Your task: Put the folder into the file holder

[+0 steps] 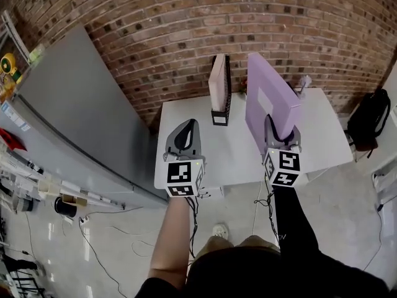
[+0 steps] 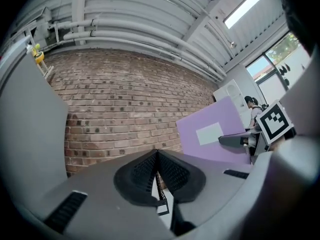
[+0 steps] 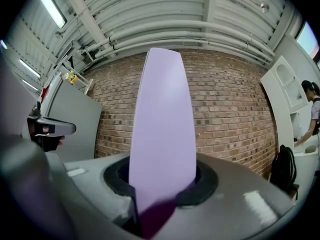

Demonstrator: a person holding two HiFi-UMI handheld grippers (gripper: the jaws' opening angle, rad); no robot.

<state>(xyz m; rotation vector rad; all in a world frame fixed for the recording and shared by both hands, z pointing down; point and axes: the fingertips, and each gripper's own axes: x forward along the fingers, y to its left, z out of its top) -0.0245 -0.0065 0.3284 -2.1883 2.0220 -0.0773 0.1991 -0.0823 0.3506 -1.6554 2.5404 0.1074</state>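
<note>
My right gripper [image 1: 280, 131] is shut on the lower edge of a lilac folder [image 1: 268, 98], holding it upright above the white table [image 1: 236, 148]. In the right gripper view the folder [image 3: 162, 134] rises straight out from between the jaws. A black mesh file holder [image 1: 221, 92] with a pinkish folder in it stands at the table's back, left of the lilac folder. My left gripper [image 1: 184, 138] hovers over the table's left front, its jaws shut with nothing between them [image 2: 157, 176]. The lilac folder [image 2: 215, 134] also shows at the right of the left gripper view.
A brick wall [image 1: 186, 30] runs behind the table. A large grey panel [image 1: 80, 123] leans on the left. A black backpack [image 1: 369, 120] sits on the floor at right. Cables trail on the floor under the table's front edge.
</note>
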